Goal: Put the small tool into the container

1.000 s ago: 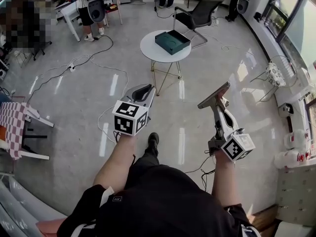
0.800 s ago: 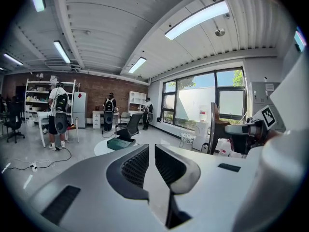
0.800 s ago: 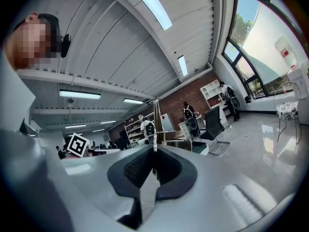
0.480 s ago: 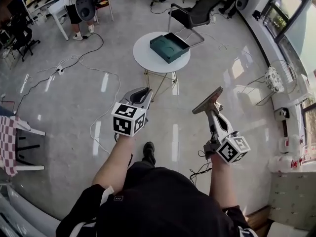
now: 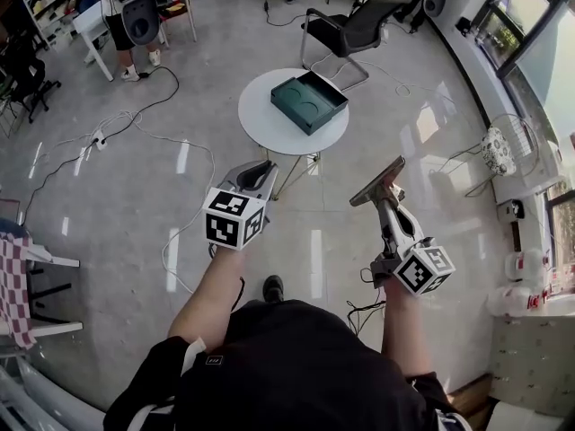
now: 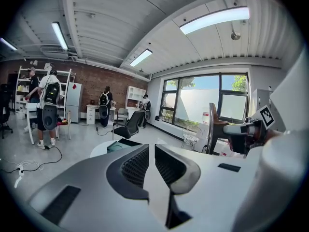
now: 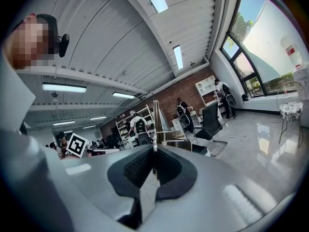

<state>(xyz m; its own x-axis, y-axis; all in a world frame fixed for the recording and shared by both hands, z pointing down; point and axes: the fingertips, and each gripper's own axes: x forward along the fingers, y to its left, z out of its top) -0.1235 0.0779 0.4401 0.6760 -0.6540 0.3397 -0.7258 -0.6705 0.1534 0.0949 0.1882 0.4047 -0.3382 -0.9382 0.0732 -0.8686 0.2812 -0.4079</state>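
A dark green open container (image 5: 309, 101) sits on a small round white table (image 5: 269, 128) ahead of me. In the left gripper view the container (image 6: 120, 144) shows just past the jaws. My right gripper (image 5: 388, 190) is shut on the small tool (image 5: 377, 180), a scraper with a flat metal blade that points up and forward, well short of the table. In the right gripper view the tool (image 7: 155, 122) stands edge-on between the pads of the right gripper (image 7: 154, 161). My left gripper (image 5: 262, 167) is held near the table's front edge. The left gripper (image 6: 152, 153) is shut and holds nothing.
A black office chair (image 5: 355, 25) stands behind the table. People with backpacks (image 5: 130, 12) stand at the far left by white desks. Cables (image 5: 135, 124) trail over the shiny floor. A white wire chair (image 5: 497, 140) is by the windows at right. A checkered cloth (image 5: 11, 281) lies at left.
The table and container have come nearer and lower in the head view as I walk forward. Both grippers keep their pose, and the tool stays in the right one.
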